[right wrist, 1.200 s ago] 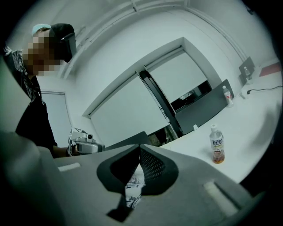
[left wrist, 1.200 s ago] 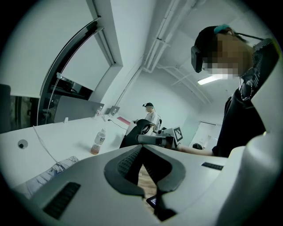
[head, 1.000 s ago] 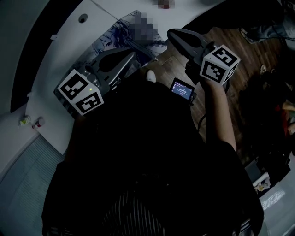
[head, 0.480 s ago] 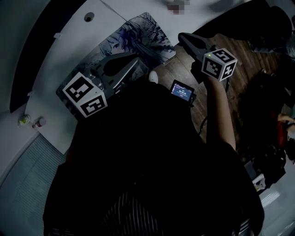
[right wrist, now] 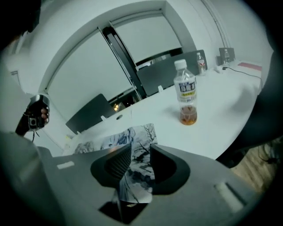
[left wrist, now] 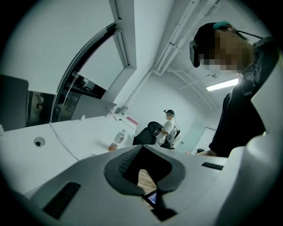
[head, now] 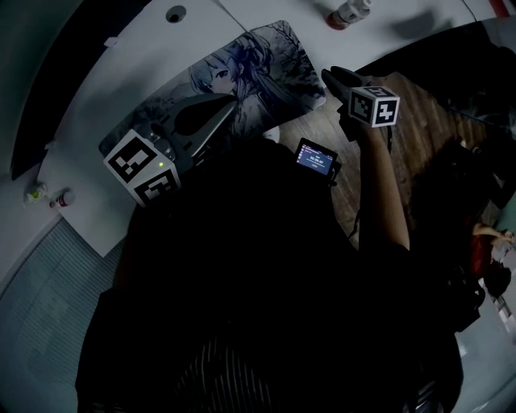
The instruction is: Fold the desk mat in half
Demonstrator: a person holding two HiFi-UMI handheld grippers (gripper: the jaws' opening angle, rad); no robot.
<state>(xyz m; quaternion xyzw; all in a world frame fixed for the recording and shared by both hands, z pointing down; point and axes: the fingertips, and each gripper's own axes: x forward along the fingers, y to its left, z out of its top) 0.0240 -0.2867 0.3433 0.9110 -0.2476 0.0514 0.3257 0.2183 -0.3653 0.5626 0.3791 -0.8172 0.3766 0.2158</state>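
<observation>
The desk mat (head: 242,73), printed with a blue-grey anime figure, lies spread on the white desk (head: 105,89). My left gripper (head: 235,103) hovers over the mat's near edge, shut with nothing in it. In the left gripper view its tips (left wrist: 141,148) meet and no mat shows. My right gripper (head: 329,74) is at the mat's right end, by the desk edge. Its jaws have just been opening. In the right gripper view they (right wrist: 140,146) stand apart with the mat's (right wrist: 132,176) end strip running between them, pads not pressing.
A bottle (head: 348,14) with amber liquid stands beyond the mat's right end. A small lit screen (head: 316,157) hangs near my waist above the wooden floor (head: 411,121). Two small bottles (head: 50,199) sit at the desk's left corner. A second person (left wrist: 169,128) stands far off.
My right gripper has dropped toward the desk at the mat's right end, and more of the mat now lies flat there. The left gripper drifted slightly over the near edge.
</observation>
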